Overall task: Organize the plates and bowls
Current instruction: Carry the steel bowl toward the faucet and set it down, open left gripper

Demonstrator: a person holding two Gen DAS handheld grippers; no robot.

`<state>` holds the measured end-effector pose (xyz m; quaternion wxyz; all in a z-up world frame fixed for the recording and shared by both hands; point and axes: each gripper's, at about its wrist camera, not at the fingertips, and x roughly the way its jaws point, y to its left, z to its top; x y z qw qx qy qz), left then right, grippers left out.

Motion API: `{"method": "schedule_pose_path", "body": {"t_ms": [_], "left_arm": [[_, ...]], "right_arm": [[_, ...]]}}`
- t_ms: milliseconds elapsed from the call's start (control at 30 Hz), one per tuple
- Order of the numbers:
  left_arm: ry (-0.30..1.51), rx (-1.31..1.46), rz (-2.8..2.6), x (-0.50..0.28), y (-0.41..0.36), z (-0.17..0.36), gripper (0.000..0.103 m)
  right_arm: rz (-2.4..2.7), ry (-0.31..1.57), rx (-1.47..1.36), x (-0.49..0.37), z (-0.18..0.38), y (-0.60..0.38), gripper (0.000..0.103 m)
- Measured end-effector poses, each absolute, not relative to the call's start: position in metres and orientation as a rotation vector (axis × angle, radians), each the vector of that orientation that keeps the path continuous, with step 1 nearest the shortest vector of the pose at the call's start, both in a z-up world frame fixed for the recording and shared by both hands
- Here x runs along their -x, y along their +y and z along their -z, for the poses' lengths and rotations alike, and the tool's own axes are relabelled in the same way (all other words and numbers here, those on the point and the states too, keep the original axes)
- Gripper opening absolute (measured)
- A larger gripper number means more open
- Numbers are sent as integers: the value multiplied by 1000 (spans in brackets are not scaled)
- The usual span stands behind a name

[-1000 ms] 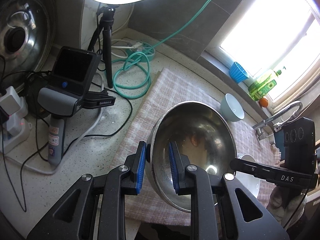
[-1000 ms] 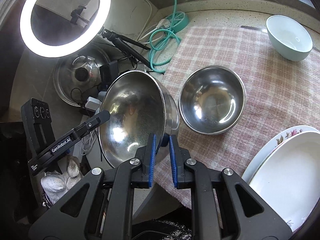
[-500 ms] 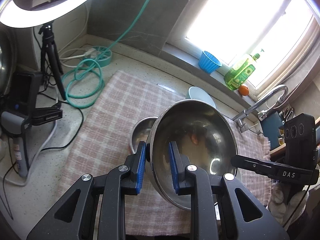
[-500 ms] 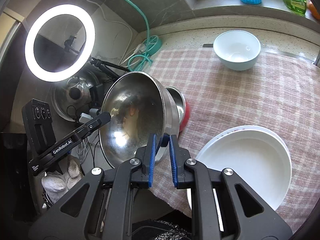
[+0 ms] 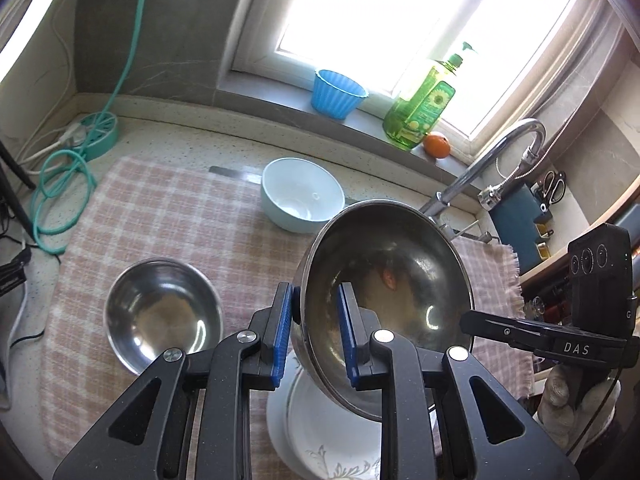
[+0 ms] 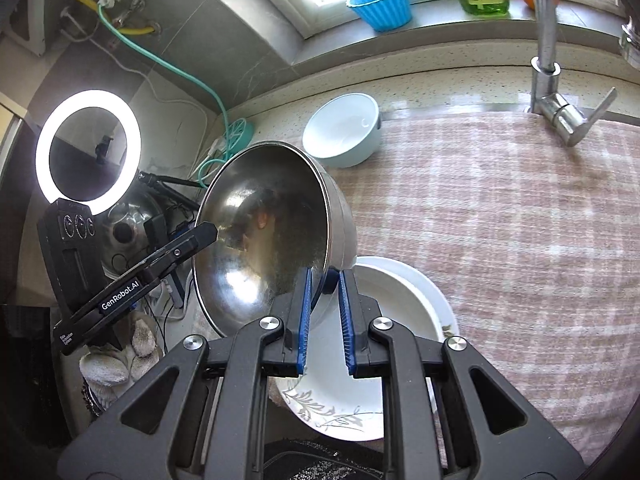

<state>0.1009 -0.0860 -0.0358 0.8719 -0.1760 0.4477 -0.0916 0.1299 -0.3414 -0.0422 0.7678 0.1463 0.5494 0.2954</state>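
Kitchen worktop (image 5: 224, 152): both grippers, left (image 5: 312, 328) and right (image 6: 323, 316), clench the large steel bowl (image 5: 384, 292), now carried over stacked plates (image 6: 400, 304), nearer stacking.

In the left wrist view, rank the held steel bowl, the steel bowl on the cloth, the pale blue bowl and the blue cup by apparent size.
1. Held steel bowl, though it is nearest the camera.
2. Steel bowl on the cloth.
3. Pale blue bowl.
4. Blue cup, farthest away.
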Motion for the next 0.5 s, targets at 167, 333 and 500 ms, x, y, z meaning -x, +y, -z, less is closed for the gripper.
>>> {"method": "schedule_pose_path", "body": {"t_ms": [167, 333, 500], "left_arm": [[958, 343, 240, -119, -118, 40, 21], [987, 326, 282, -134, -147, 47, 21], [1012, 308, 319, -146, -175, 55, 21]], "right_arm": [[-586, 1182, -348, -139, 45, -375, 14], [-533, 1176, -374, -147, 50, -407, 14], [-480, 1175, -387, -155, 58, -436, 14]]}}
